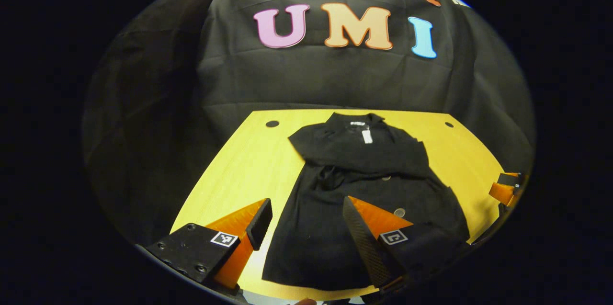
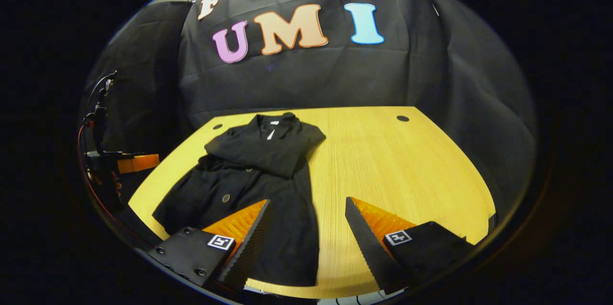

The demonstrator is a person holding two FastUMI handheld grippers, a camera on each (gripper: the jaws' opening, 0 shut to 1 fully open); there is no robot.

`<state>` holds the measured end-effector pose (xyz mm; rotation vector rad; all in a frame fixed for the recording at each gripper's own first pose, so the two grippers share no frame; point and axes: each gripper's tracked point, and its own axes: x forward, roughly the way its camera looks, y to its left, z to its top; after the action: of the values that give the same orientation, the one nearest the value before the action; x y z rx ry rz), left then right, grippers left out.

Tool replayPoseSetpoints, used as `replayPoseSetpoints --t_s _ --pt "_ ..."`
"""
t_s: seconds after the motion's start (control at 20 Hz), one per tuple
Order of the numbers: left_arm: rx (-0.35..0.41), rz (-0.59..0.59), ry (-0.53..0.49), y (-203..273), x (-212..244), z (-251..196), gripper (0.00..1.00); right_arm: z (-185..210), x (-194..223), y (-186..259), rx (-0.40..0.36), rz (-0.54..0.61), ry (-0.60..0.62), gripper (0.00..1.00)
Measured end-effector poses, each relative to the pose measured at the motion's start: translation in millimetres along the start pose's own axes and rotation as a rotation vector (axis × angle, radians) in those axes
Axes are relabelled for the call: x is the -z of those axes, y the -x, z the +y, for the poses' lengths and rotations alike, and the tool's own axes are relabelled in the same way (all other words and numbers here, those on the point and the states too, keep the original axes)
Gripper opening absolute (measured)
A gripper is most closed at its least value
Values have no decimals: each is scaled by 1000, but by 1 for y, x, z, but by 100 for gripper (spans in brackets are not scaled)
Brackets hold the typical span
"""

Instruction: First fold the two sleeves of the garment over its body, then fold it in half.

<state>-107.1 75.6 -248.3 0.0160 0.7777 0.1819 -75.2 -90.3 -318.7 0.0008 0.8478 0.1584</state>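
Black garment [image 1: 364,199] sleeves folded on yellow table [image 1: 239,166], hem behind left claw [image 1: 306,228], both claws spread

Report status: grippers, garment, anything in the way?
Left gripper open, right gripper open, both holding nothing. Black garment flat on yellow table, sleeves across body, not halved. Nothing in the way.

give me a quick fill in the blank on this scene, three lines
1. The black garment lies on a ____ table.
2. Both sleeves are already folded over the garment's ____.
3. The left hand-held gripper and the right hand-held gripper both have their jaws ____.

Missing words: yellow; body; open
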Motion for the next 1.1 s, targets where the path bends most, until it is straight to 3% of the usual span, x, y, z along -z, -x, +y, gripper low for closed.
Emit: replayPoseSetpoints --t_s 0.05,0.25,0.3,0.5,0.6,0.65,0.7,0.75,0.85,1.0,1.05,1.1 --pt "-3 16 1 2 11 6 92 2 8 -2 5 16 2 98" --pt "-8 93 -1 4 56 24 92 9 44 4 31 77 3 94" --pt "-6 114 -2 6 67 25 93 10 54 5 39 94 5 98" --pt "-3 174 -3 5 101 29 93 11 90 4 69 174 -1 98" --pt "-5 203 3 6 119 32 92 12 111 3 88 210 -3 98" --pt "-5 216 5 7 126 33 92 9 121 3 101 227 -2 94" --pt "-7 227 5 7 132 34 92 8 126 2 112 240 -2 98" --pt "-8 238 4 7 137 36 92 10 132 1 119 254 -4 94" --pt "-12 258 8 7 148 39 93 12 141 0 123 278 -10 99" --pt "-4 255 23 7 154 39 93 12 142 0 127 275 -22 94" --pt "1 262 28 7 155 39 93 13 143 -1 125 278 -28 98" --pt "11 256 33 7 155 38 92 14 144 0 120 285 -39 94"
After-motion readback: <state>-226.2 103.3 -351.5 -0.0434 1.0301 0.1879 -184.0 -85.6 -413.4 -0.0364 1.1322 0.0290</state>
